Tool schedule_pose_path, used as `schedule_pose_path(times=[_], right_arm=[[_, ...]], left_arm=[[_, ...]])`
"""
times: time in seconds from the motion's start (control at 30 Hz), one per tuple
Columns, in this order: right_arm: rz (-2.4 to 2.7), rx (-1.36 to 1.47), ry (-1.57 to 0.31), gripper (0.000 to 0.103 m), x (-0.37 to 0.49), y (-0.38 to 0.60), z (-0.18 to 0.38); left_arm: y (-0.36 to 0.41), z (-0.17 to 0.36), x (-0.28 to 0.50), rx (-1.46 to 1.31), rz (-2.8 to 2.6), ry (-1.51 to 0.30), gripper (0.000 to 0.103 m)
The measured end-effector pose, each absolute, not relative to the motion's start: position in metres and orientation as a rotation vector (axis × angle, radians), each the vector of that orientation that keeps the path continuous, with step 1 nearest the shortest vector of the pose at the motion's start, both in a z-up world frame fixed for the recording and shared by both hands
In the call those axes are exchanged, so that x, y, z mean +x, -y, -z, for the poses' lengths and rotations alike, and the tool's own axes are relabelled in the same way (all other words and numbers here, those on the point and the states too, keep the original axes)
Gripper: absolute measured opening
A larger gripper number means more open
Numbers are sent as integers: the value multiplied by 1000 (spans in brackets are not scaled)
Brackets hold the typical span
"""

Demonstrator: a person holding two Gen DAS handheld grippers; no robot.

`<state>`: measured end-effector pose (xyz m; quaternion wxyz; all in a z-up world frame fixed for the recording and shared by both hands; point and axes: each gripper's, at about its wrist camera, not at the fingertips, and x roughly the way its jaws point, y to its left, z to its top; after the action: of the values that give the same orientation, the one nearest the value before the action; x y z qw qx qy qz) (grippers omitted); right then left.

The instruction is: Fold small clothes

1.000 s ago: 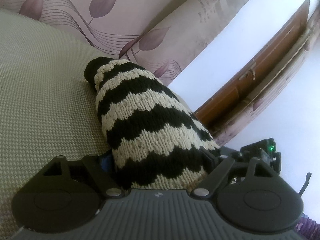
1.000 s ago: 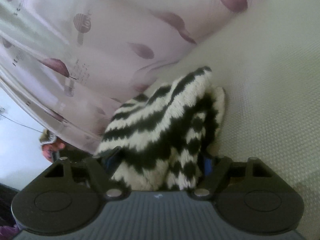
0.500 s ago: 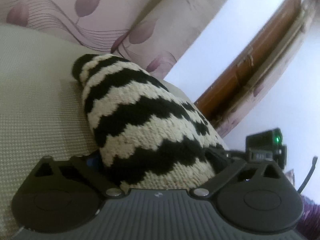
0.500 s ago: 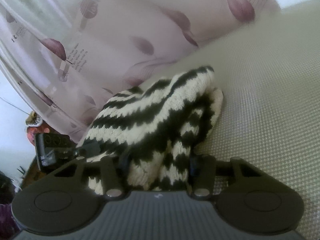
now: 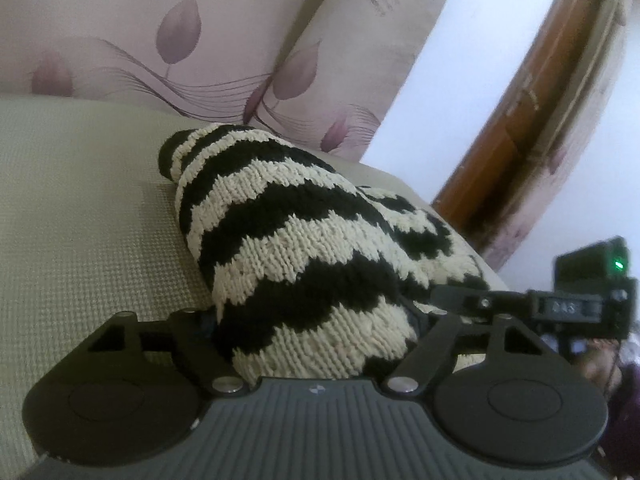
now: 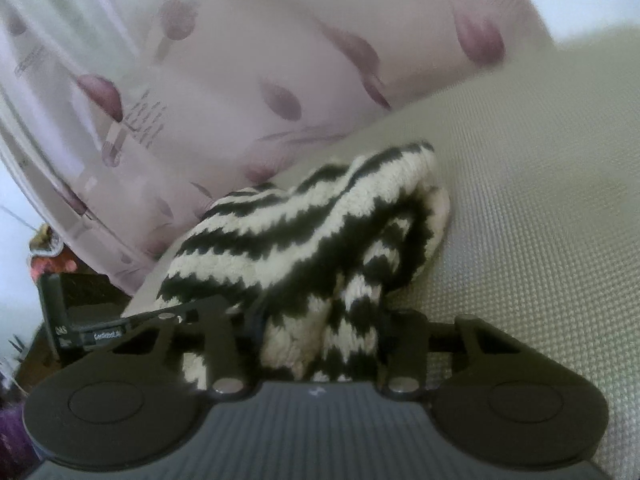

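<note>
Left gripper (image 5: 316, 320): I read its jaws as fairly wide and closing; the striped knit garment (image 5: 296, 248) fills the gap, its bulk pressed against both sides, so I count it as grasped.
Right gripper (image 6: 320, 340): jaws narrower, closing, clenched on a bunched end of the same knit (image 6: 304, 248).
Fingertips: hidden under the wool in both wrist views; I cannot tell exactly where the pads bite.
Count, garments: one, black and cream zigzag stripes.
Count, grippers: two; in the left view the other unit shows at 4 o'clock, in the right view at 8 o'clock.
Location: on the beige woven cushion (image 5: 80, 240), near its edge, with the leaf-print fabric (image 5: 180, 40) behind at 12 o'clock.
Long axis, left view: runs from the jaws at 6 o'clock up toward 11 o'clock, narrowing to a rounded dark tip.
Long axis, right view: from 6 o'clock toward 1 o'clock, folded and lumpy.
Background: brown wooden frame (image 5: 520, 120) at 2 o'clock, left view.
</note>
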<state>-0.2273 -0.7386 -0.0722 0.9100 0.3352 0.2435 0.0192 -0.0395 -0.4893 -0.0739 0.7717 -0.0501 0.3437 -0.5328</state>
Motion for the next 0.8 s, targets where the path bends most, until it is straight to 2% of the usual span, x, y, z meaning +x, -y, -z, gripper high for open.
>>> schedule_pose_path(times=[0.43,0.8], right_arm=[[75,652,-416,41,-251,693,49],[52,682,-390,41,-265,643,29]], left_arm=[[479,51,-72,0,1069,-695,72],[436,27,-96,48,1028,-652,71]])
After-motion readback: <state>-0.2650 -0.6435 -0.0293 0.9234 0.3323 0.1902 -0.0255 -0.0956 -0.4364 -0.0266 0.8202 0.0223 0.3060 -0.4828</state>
